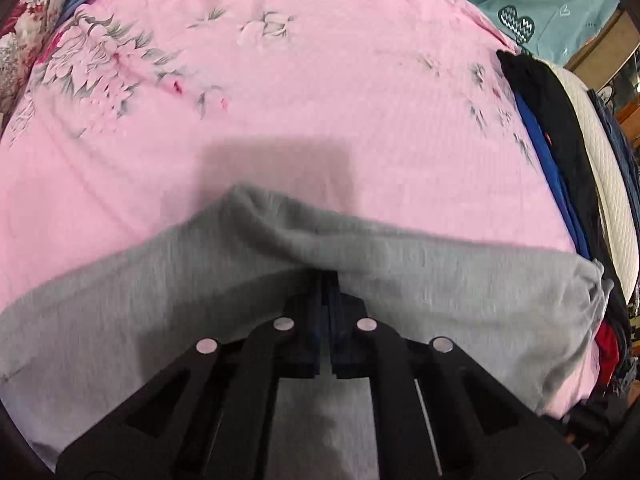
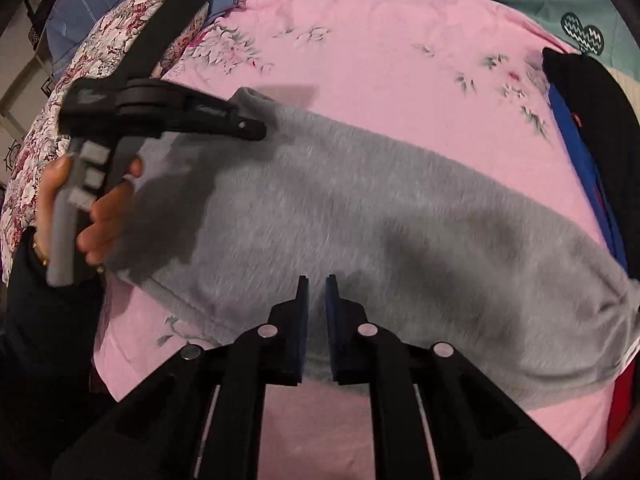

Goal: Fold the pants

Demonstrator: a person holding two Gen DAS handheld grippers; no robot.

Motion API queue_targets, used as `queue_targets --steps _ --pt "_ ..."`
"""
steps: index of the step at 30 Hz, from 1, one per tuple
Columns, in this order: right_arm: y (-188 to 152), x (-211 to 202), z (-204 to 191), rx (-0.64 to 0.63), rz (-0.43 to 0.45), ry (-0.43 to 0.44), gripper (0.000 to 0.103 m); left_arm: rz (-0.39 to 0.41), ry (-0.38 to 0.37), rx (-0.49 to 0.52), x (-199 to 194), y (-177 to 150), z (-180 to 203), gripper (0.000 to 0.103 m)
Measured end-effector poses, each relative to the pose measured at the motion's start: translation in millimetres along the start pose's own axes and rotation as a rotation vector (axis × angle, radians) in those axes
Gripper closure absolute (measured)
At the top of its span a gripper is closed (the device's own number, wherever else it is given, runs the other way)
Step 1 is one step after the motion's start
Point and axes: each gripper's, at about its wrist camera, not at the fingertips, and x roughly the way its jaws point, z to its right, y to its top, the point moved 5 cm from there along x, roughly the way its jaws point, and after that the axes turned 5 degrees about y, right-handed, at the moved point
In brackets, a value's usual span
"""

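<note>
Right gripper (image 2: 317,280) hovers narrowly parted over grey pants (image 2: 360,216); left gripper (image 1: 329,276) (ahead, leftward) pinches their edge.

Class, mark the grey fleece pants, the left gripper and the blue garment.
Grey fleece pants (image 2: 360,208), right wrist view, middle of the cloth.
Left gripper (image 2: 260,130), right wrist view, fingertips.
Blue garment (image 1: 548,160), left wrist view, folded edge.

The left claw (image 1: 329,280) pinches a fold of the grey pants (image 1: 440,276); ahead lies the pink floral bedsheet (image 1: 320,92), stacked clothes (image 1: 560,128) to its right.
</note>
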Motion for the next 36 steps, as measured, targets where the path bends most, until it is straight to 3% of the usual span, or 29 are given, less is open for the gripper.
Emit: queue_targets --steps 4,10,13,14,16,19,22,23,24,26,29,30,32,34,36 --pt "-11 16 -1 0.057 -0.047 0.026 0.093 0.025 -0.039 0.006 2 1 -3 0.098" --pt "-11 28 -6 0.072 -0.073 -0.020 0.090 0.042 -0.150 -0.027 2 -5 -19 0.098" --pt "-11 23 -8 0.115 -0.058 0.041 0.070 0.046 -0.188 -0.046 -2 -5 -22 0.098" --pt "-11 18 -8 0.126 -0.050 0.069 0.058 0.049 -0.186 -0.053 -2 -4 -21 0.098" --pt "-10 1 -2 0.152 -0.005 0.077 0.053 0.077 -0.139 -0.056 -8 -6 -25 0.098" --pt "-10 -39 26 0.218 0.098 0.004 0.043 0.142 -0.049 -0.036 -26 -14 -28 0.096" --pt "-26 -83 71 0.350 0.204 -0.048 0.032 0.184 -0.112 -0.054 -55 -33 -28 0.086" --pt "-34 -96 88 0.401 0.231 -0.071 0.028 0.194 -0.135 -0.069 -64 -41 -28 0.076" --pt "-43 -110 109 0.457 0.258 -0.098 0.028 0.207 -0.141 -0.078 -73 -53 -28 0.068" --pt "-66 -130 149 0.567 0.297 -0.155 0.028 0.223 -0.119 -0.072 -81 -75 -27 0.066" --pt "-98 -139 199 0.704 0.292 -0.221 0.028 0.182 -0.098 -0.080 -77 -106 -31 0.066" --pt "-103 -137 209 0.729 0.283 -0.217 0.028 0.165 -0.087 -0.091 -73 -113 -35 0.066" --pt "-107 -127 222 0.774 0.279 -0.111 0.028 0.147 -0.077 -0.111 -66 -122 -44 0.066" --pt "-108 -116 231 0.811 0.287 0.022 0.028 0.139 -0.109 -0.137 -61 -125 -51 0.066" --pt "-107 -105 239 0.851 0.272 0.062 0.028 0.147 -0.138 -0.157 -61 -125 -55 0.066"
